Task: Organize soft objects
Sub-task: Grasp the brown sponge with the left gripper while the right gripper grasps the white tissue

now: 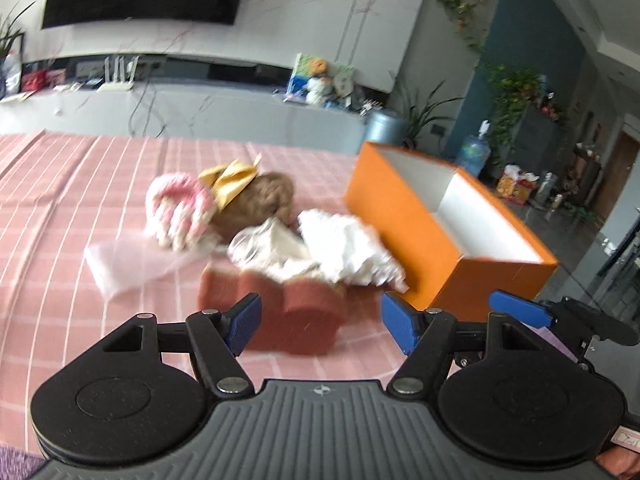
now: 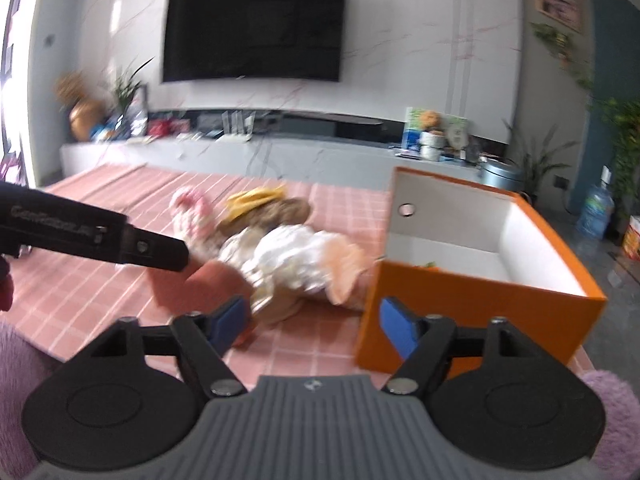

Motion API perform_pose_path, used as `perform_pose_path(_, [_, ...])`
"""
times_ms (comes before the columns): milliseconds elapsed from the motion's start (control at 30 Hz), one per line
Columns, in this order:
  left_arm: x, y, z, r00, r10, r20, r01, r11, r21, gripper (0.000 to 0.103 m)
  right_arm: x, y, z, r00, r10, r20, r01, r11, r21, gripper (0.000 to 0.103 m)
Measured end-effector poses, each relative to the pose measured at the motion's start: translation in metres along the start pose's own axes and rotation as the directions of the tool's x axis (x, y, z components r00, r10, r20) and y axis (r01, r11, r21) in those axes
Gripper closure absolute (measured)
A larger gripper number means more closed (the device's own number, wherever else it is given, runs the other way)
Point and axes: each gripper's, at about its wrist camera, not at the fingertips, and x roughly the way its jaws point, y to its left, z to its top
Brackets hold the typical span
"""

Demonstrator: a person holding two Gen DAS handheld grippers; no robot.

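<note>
A heap of soft things lies on the pink checked tablecloth (image 1: 60, 200): a pink and white knitted piece (image 1: 180, 208), a brown plush with a yellow bow (image 1: 260, 196), white crumpled cloth (image 1: 344, 248), clear plastic wrap (image 1: 120, 264) and a red-brown block (image 1: 280, 312). An open orange box (image 1: 448, 240) stands to their right. My left gripper (image 1: 320, 322) is open just in front of the red-brown block (image 2: 200, 280). My right gripper (image 2: 310, 320) is open, in front of the heap (image 2: 296, 256) and the box (image 2: 480, 292). The left gripper's arm (image 2: 92, 232) reaches in from the left.
A long grey TV console (image 2: 280, 152) with a router, toys and clutter runs behind the table under a wall TV (image 2: 252, 28). Potted plants (image 2: 536, 164), a grey bin (image 2: 500, 176) and a water bottle (image 2: 596, 212) stand at the right. A small orange thing lies inside the box (image 2: 430, 265).
</note>
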Motion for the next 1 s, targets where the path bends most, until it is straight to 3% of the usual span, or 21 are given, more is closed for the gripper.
perform_pose_path(67, [0.004, 0.008, -0.005, 1.0, 0.007, -0.017, -0.008, 0.999, -0.033, 0.022, 0.006, 0.006, -0.001, 1.0, 0.017, -0.01, -0.018, 1.0, -0.022, 0.04])
perform_pose_path(133, [0.006, 0.014, -0.011, 0.999, 0.004, -0.036, -0.006, 0.998, -0.059, 0.022, 0.015, 0.012, -0.001, 0.999, 0.031, -0.024, -0.032, 0.998, -0.052, 0.056])
perform_pose_path(300, [0.012, 0.024, -0.017, 0.999, 0.017, -0.051, -0.023, 0.992, -0.125, 0.022, 0.049, 0.016, 0.002, 0.998, 0.019, -0.064, -0.025, 0.996, -0.084, 0.074])
perform_pose_path(467, [0.021, 0.028, -0.014, 0.997, 0.033, -0.065, -0.043, 0.985, -0.166, 0.022, 0.073, 0.016, 0.008, 0.997, 0.018, -0.071, -0.023, 0.998, -0.061, 0.077])
perform_pose_path(600, [0.025, 0.02, -0.013, 0.996, 0.056, -0.063, -0.063, 0.992, -0.109, 0.023, 0.085, 0.02, 0.01, 0.997, 0.044, -0.063, -0.047, 0.997, -0.056, 0.077])
perform_pose_path(700, [0.03, 0.027, -0.012, 0.995, 0.043, -0.094, -0.059, 0.982, -0.181, 0.023, 0.087, 0.023, 0.008, 0.993, 0.088, -0.072, -0.092, 0.994, -0.054, 0.083])
perform_pose_path(833, [0.029, 0.035, -0.012, 0.995, 0.024, -0.095, -0.047, 0.968, -0.247, 0.021, 0.085, 0.028, 0.003, 0.984, 0.155, -0.084, -0.159, 0.986, -0.046, 0.083])
perform_pose_path(1000, [0.027, 0.036, -0.012, 0.995, 0.028, -0.099, -0.054, 0.961, -0.271, 0.02, 0.079, 0.044, 0.0, 0.968, 0.233, -0.093, -0.239, 0.969, -0.061, 0.083])
